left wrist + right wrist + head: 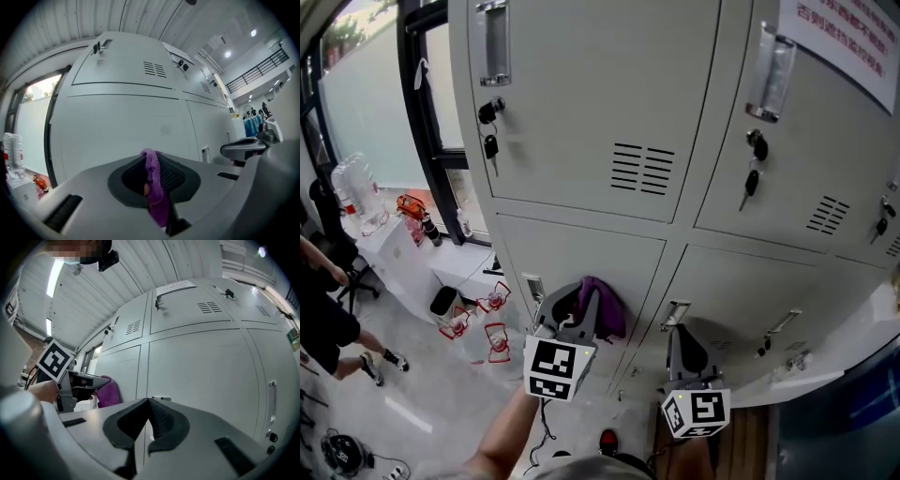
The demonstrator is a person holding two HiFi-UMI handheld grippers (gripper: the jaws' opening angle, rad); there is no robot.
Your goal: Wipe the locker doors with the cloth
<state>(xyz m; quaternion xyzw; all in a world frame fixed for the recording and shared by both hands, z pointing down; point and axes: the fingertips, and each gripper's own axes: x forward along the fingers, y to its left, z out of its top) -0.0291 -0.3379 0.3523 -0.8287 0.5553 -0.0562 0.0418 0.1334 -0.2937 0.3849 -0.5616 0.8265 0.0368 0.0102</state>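
Right gripper [147,402] with jaws pressed together on nothing, grey locker doors [201,366] just ahead, left gripper [95,382] at left under its marker cube [55,360], purple cloth [110,392] bunched at its tip, white notice [176,287] on an upper door

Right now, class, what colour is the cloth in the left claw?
Purple. The cloth, pinched in the left claw, shows best in the head view.
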